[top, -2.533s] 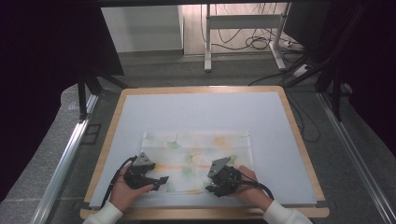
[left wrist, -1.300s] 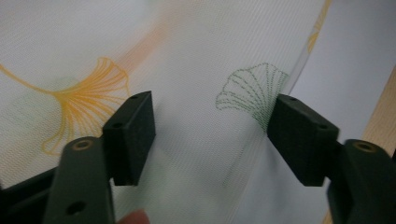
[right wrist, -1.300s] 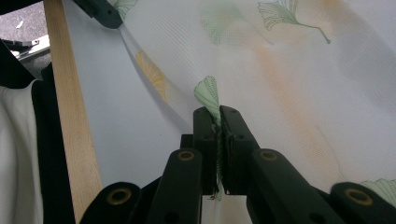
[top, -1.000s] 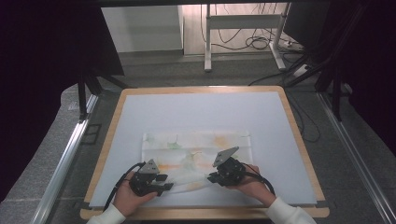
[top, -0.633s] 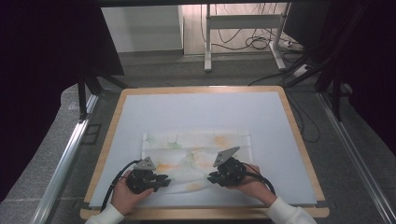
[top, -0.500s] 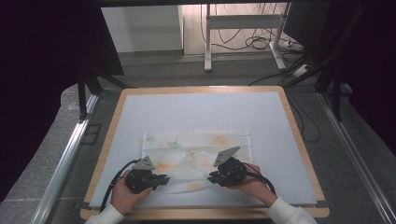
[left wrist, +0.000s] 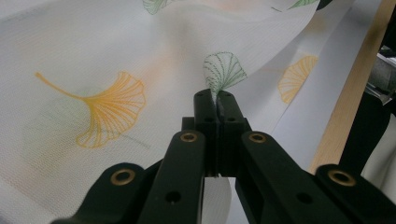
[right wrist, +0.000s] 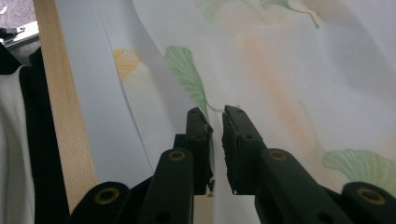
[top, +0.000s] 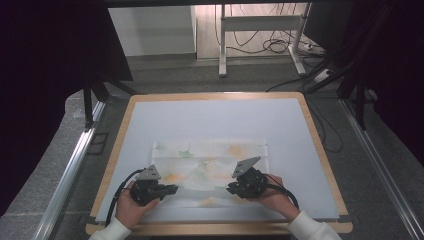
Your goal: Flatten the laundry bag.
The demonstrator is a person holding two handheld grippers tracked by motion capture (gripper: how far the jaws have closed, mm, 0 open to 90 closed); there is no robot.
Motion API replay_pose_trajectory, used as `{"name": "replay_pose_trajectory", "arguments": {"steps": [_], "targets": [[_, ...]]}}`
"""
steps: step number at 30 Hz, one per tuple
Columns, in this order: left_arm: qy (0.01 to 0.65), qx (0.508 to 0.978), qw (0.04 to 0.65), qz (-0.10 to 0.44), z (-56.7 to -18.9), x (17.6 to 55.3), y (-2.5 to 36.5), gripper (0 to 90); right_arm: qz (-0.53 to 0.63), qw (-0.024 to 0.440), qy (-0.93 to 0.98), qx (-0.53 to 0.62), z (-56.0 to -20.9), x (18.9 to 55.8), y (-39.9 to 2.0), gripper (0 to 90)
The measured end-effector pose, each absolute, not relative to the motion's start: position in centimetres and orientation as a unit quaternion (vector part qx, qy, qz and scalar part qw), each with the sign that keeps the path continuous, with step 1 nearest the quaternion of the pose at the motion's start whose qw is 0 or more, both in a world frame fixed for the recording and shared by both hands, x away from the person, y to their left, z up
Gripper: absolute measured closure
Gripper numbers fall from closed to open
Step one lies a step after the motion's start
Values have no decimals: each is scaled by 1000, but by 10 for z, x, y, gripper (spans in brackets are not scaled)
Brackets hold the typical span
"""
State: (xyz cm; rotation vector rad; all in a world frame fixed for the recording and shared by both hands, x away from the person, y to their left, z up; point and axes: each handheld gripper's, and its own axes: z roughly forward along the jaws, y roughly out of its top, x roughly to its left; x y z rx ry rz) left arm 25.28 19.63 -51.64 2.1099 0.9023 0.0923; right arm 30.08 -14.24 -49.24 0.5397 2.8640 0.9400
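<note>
Cloth, thin white fabric printed with orange and green ginkgo leaves [top: 210, 165], lies on the desk [top: 215, 117], its near edge pinched by left hand-held gripper [left wrist: 216, 100] and right hand-held gripper [right wrist: 215, 122], both having just closed.

We see a thin white cloth [top: 210, 172] printed with orange and green ginkgo leaves. It lies spread on the near half of the pale surface [top: 210, 120], wider than deep, its near edge lifted off the surface and rumpled into soft folds.
</note>
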Motion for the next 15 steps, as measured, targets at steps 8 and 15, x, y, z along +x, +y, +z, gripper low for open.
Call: {"name": "replay_pose_trajectory", "arguments": {"steps": [8,15], "targets": [[347,843,409,38,-514,252,195,899,316,44,929,186,-485,298,-158,879],[343,839,420,49,-503,255,195,897,326,58,926,182,-475,300,-160,880]]}}
